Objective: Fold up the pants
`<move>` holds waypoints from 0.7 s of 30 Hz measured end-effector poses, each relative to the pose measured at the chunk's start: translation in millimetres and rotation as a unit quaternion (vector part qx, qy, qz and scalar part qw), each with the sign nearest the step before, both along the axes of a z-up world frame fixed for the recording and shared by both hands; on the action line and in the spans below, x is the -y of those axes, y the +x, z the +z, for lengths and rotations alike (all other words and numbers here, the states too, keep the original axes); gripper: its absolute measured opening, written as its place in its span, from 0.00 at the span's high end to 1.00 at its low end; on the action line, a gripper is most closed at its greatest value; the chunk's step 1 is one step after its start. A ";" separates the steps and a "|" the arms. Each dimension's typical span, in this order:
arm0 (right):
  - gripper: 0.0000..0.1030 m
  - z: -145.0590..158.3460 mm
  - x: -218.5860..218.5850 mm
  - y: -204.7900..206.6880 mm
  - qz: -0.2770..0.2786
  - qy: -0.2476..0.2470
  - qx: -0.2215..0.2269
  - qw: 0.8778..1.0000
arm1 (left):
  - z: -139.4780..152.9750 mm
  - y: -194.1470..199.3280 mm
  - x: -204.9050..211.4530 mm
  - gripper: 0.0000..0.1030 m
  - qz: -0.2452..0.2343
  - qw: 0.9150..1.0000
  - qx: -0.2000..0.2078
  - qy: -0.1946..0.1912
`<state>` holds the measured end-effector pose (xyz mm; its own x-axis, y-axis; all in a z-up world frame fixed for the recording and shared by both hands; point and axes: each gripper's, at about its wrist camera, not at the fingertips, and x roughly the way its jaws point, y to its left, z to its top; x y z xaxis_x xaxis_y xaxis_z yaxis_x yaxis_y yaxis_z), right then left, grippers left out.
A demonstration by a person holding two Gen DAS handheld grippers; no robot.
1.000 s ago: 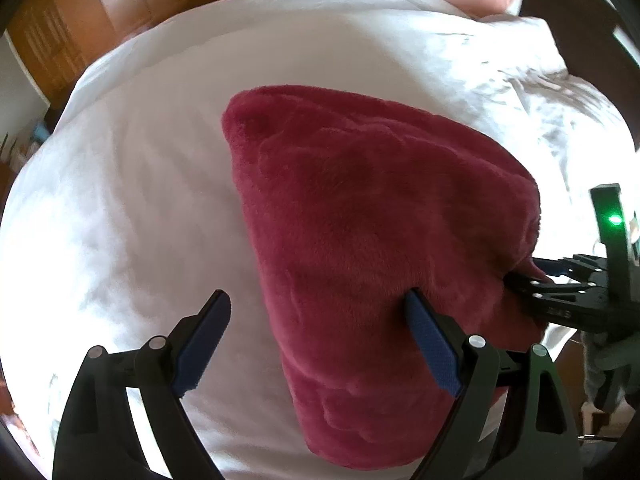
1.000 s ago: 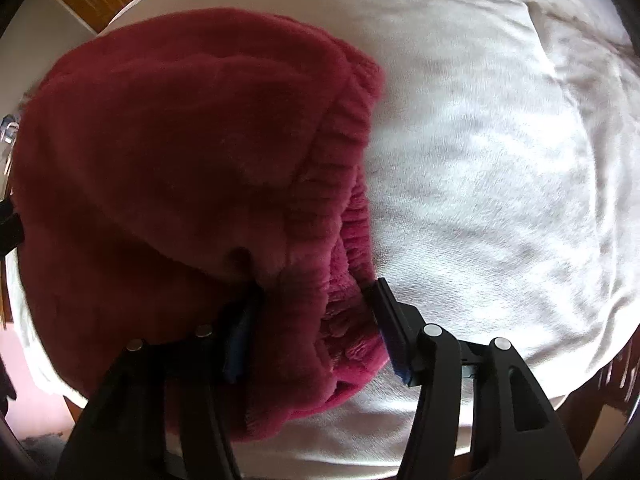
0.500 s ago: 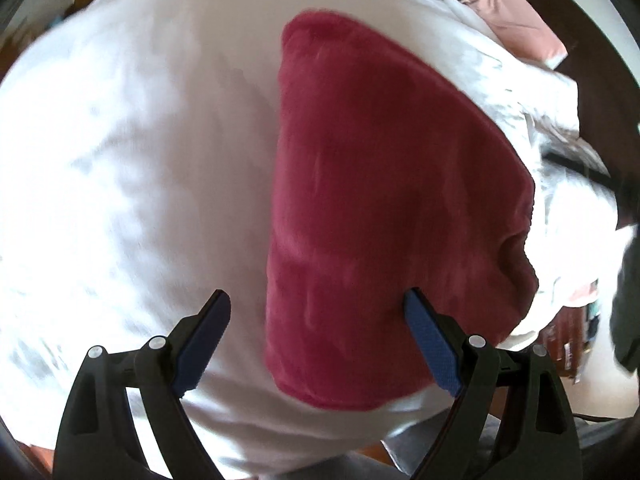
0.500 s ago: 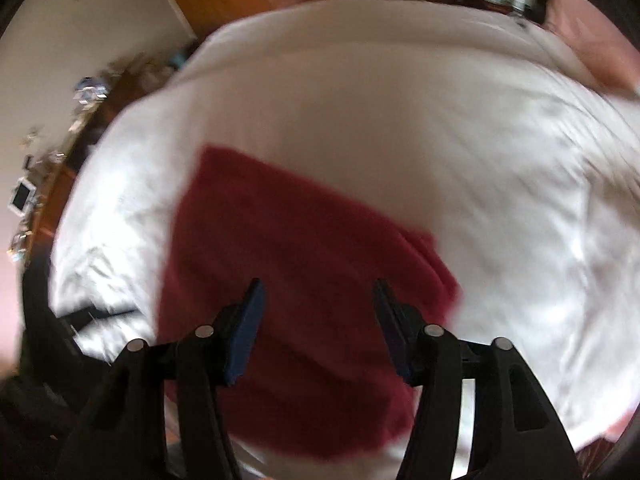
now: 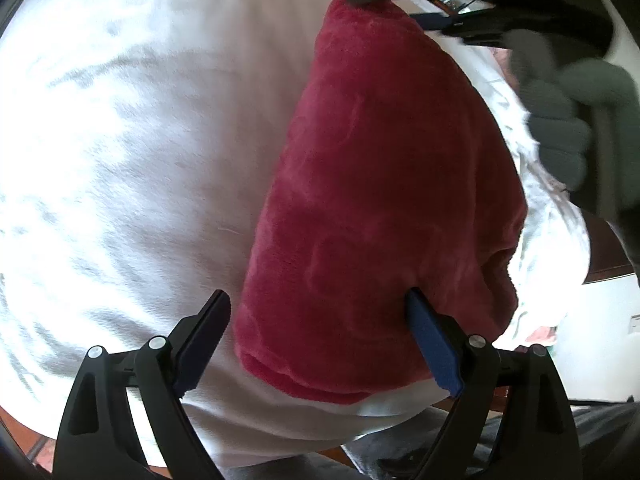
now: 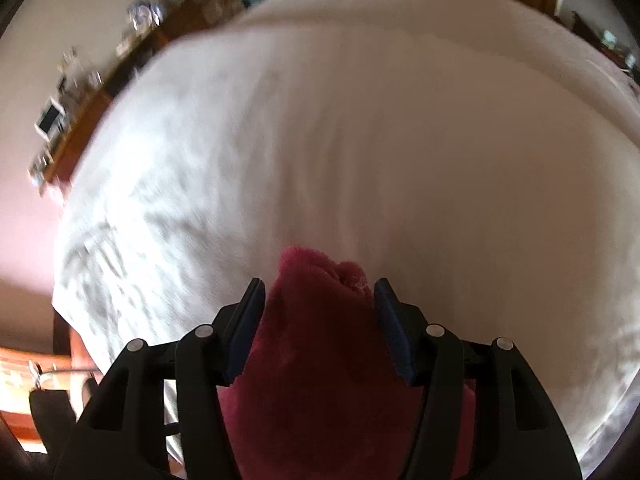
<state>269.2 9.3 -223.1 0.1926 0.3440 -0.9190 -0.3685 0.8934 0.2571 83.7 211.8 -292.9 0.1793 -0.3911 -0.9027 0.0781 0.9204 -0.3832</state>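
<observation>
The folded red fleece pants (image 5: 380,184) lie on the white bed cover (image 5: 140,140). My left gripper (image 5: 320,312) is open, hovering over the pants' near end with its right pad above the cloth. In the left wrist view, my right gripper (image 5: 404,4) is at the pants' far end, held by a grey-gloved hand (image 5: 560,120). In the right wrist view, the right gripper (image 6: 318,304) is open, its jaws on either side of the pants' end (image 6: 320,340). Whether it touches the cloth I cannot tell.
The white bed cover (image 6: 360,140) spreads wide beyond the pants. A wooden shelf with small items (image 6: 80,92) stands at the left of the bed. Wooden floor (image 5: 24,436) shows past the bed's near edge.
My right gripper let go of the waistband side, swung away and now sits open at the pants' far end. My left gripper stayed open and shifted left and nearer.
</observation>
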 end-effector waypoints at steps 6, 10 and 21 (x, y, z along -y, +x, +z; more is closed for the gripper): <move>0.84 -17.5 -15.9 15.7 0.033 -0.043 -0.008 0.998 | -7.2 -9.3 5.8 0.50 -0.015 1.000 -0.001 -0.001; 0.84 -43.9 -28.7 21.0 0.047 -0.087 -0.007 0.995 | -16.5 -13.4 1.0 0.52 0.000 1.000 -0.009 -0.012; 0.48 0.9 45.9 -9.3 -0.011 0.019 0.013 1.000 | -11.6 -11.3 -20.2 0.38 -0.004 1.000 -0.022 -0.022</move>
